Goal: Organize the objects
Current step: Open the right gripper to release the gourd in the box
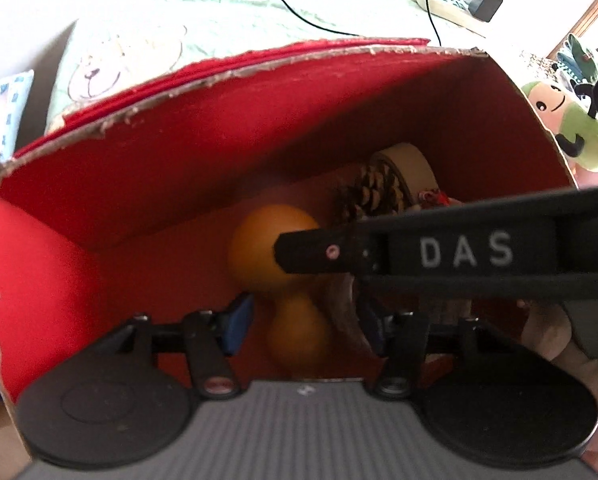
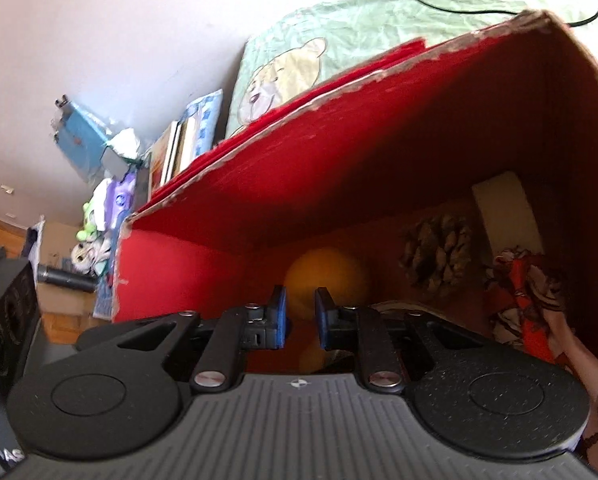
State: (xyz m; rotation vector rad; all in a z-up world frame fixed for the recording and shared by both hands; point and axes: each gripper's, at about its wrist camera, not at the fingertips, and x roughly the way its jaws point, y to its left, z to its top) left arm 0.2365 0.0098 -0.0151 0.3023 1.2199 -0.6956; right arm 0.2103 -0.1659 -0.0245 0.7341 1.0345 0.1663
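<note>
A red cardboard box [image 1: 147, 184] [image 2: 299, 184] lies open toward both cameras. Inside sit a big orange ball [image 1: 259, 236] [image 2: 331, 272], a smaller orange one [image 1: 299, 340] [image 2: 311, 358], a pine cone [image 1: 373, 190] [image 2: 439, 252], a roll of beige tape [image 1: 413, 168] [image 2: 503, 208] and a red-and-white patterned item [image 2: 523, 292]. My left gripper [image 1: 305, 322] is open wide inside the box, with the smaller orange ball between its blue pads, untouched. My right gripper [image 2: 301, 316] [image 1: 299, 248] reaches in from the right, pads a narrow gap apart, nothing between them.
The box rests on a pale green bedsheet [image 1: 219, 12] with a bear print. Black cables [image 1: 299, 12] and a power strip with a charger [image 1: 459, 0] lie behind it. A green plush toy [image 1: 567, 120] sits at right. Books and clutter [image 2: 179, 148] stand left of the box.
</note>
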